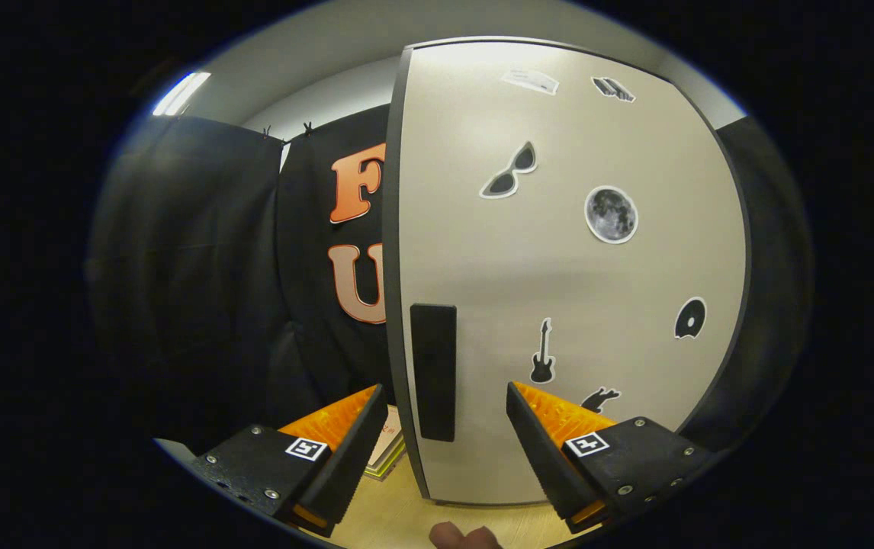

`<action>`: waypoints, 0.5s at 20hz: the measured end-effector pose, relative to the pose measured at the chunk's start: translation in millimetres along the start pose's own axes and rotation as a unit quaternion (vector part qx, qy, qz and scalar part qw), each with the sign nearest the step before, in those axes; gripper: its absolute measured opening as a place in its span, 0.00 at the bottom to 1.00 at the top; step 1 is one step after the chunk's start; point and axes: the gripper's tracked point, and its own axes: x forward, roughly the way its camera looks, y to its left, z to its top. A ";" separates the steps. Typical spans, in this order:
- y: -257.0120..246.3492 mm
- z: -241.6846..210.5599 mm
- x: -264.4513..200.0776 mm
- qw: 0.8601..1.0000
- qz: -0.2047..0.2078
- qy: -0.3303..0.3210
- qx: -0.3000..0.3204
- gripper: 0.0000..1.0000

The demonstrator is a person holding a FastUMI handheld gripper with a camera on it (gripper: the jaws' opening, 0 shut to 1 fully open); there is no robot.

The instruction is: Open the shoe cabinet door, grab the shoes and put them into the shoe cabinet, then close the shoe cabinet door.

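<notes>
The shoe cabinet door [559, 274] is a pale beige panel with dark edges and several black stickers, standing just ahead of me. Its black upright handle [433, 371] sits near the door's left edge. My gripper [445, 404] is open, with the handle and the door's left edge between the two fingers. The fingers do not press on the handle. The left finger [349, 450] is past the door's edge, and the right finger [540, 435] is in front of the door face. The door appears shut or nearly so; the cabinet's inside is hidden.
Black cloth wall [200, 282] hangs to the left of the cabinet. A light wooden floor [391, 507] lies below, with a flat book-like object [389, 450] beside the left finger. A fingertip of a person's hand [464, 536] shows between the fingers at the bottom.
</notes>
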 end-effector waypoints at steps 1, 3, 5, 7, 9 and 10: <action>-0.1 3.4 -10.7 1.000 -0.006 -0.004 0.000 0.98; 0.7 8.4 -32.7 1.000 -0.012 -0.009 0.004 0.98; -3.0 11.5 -56.5 1.000 -0.023 -0.015 0.005 0.98; -10.5 11.8 -80.0 0.999 -0.039 -0.011 -0.005 0.98; -17.5 16.9 -106.6 0.999 -0.049 -0.016 -0.009 0.98; -23.2 22.3 -118.9 0.998 -0.056 -0.025 -0.010 0.98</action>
